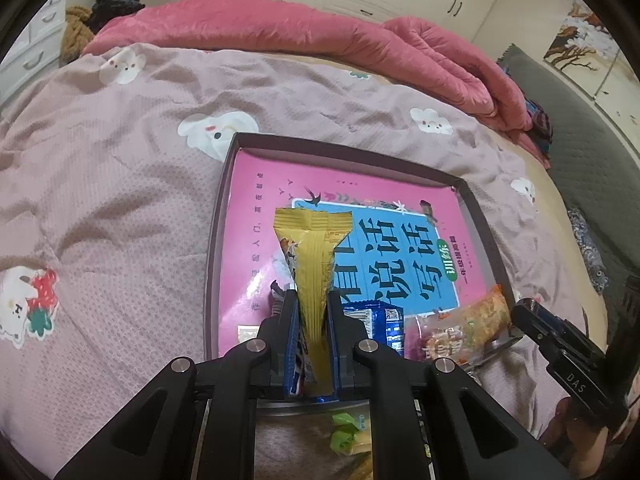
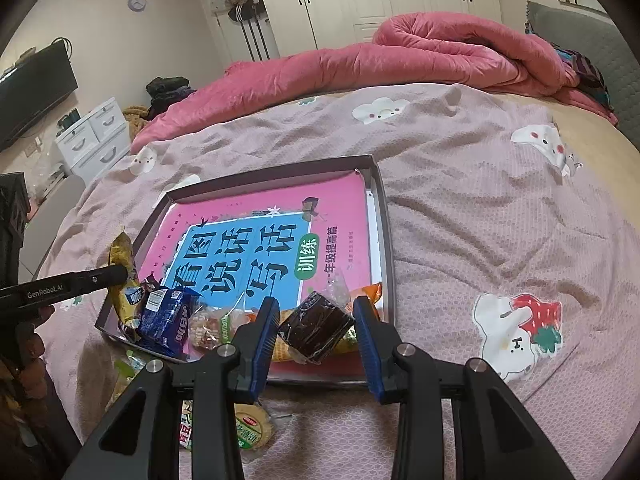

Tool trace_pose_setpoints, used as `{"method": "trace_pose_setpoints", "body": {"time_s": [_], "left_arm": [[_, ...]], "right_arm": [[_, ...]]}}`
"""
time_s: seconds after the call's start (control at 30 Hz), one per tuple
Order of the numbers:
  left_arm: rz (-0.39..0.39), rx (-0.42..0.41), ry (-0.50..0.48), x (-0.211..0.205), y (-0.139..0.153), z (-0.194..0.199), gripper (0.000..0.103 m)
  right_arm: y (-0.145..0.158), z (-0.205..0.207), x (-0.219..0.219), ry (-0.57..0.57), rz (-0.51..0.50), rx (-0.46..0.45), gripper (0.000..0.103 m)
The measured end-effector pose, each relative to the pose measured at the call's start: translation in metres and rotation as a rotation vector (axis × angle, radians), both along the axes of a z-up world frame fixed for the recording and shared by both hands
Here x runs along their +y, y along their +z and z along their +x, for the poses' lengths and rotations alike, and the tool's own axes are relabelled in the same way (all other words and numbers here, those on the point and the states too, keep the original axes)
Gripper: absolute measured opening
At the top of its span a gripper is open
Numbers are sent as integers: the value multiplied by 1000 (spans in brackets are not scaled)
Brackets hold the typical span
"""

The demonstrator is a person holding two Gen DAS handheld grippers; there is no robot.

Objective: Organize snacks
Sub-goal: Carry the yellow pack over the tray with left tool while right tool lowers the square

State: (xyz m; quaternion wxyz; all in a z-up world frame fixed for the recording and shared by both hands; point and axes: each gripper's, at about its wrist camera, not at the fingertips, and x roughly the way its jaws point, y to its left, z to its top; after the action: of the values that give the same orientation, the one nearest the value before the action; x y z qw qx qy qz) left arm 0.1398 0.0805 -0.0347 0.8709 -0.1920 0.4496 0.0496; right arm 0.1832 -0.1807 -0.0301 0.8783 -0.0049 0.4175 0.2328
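Observation:
My left gripper is shut on a yellow snack packet, which sticks up over the near left part of a shallow dark-rimmed tray. A pink and blue book lines the tray. From the right wrist view the same left gripper shows side-on at the tray's near left corner. My right gripper is shut on a dark brown wrapped snack, tilted above the tray's near right end. A blue packet and an orange packet lie along the tray's near edge.
Loose snacks lie on the pink bedspread in front of the tray: a round green-labelled biscuit pack and green sweets. A rolled pink quilt runs across the far side of the bed. White drawers stand at far left.

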Motion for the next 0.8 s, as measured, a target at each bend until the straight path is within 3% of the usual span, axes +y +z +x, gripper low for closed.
{"method": "trace_pose_setpoints", "body": {"time_s": [0.8], "left_arm": [[6, 24, -30, -7, -9, 0, 13]], "right_arm": [[-18, 5, 3, -20, -42, 38, 39]]}}
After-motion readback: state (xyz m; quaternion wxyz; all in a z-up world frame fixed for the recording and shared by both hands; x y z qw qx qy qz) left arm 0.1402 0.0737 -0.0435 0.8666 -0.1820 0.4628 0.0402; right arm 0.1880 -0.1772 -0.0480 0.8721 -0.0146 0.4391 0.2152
